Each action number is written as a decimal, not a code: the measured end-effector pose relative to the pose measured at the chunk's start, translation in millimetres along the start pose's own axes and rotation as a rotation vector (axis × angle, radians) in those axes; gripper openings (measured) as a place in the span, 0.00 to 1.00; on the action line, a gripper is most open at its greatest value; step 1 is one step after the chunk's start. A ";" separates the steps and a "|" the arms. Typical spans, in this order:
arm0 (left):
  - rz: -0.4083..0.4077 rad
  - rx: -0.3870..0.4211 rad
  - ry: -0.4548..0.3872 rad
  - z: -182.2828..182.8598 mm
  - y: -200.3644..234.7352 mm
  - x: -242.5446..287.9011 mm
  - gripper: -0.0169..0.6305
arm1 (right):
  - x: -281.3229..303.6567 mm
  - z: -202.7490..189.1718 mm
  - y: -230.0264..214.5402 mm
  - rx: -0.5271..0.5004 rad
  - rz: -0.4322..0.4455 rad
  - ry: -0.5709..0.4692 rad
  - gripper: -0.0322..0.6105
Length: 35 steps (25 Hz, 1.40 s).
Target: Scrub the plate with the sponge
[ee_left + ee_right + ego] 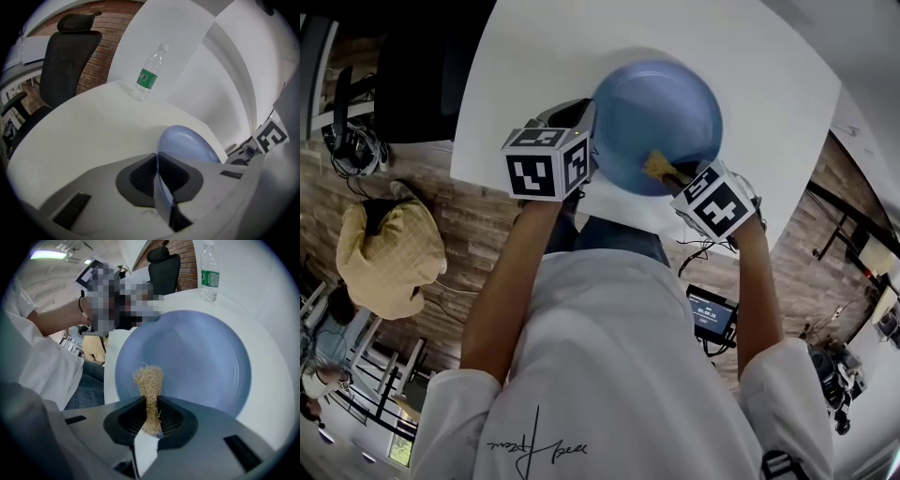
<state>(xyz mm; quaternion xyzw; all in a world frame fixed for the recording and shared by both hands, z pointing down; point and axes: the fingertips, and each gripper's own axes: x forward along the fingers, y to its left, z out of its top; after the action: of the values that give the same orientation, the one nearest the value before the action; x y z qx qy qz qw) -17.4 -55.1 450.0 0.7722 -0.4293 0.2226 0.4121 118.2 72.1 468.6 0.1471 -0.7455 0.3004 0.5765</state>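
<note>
White shirt (609, 366) and two bare forearms fill the foreground, both reaching to the blue plate (661, 112) near the tabletop's (534, 56) closer edge. The left gripper (158, 176) has its jaws clenched on the plate's left rim, which I take to be there to keep it from sliding or turning under the scrubbing. The right gripper (150, 420) pinches a straw-coloured fibrous sponge (149, 380) by one end, so the free end pokes out over the plate's near inner face (whether it actually presses there, I cannot tell). A water bottle (149, 75) stands well apart, out of the way.
</note>
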 end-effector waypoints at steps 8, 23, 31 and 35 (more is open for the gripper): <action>0.007 0.011 0.004 -0.1 4.0 -1.7 0.05 | 1.5 -4.2 -9.3 -0.067 -0.029 0.041 0.12; 0.015 0.008 -0.007 -1.5 2.0 -2.5 0.05 | -7.3 -9.7 -36.7 -0.108 -0.100 0.087 0.12; 0.016 0.006 -0.005 -2.2 4.8 -3.8 0.05 | -9.1 -6.4 -47.2 -0.134 -0.137 0.106 0.12; 0.015 0.010 -0.004 -2.7 5.3 -3.0 0.05 | -8.4 -5.7 -53.4 -0.146 -0.165 0.114 0.12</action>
<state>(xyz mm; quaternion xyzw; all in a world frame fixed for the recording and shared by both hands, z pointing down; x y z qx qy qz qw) -23.4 -53.0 451.8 0.7715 -0.4346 0.2263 0.4059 155.2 33.1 476.3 0.1483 -0.7169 0.2047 0.6497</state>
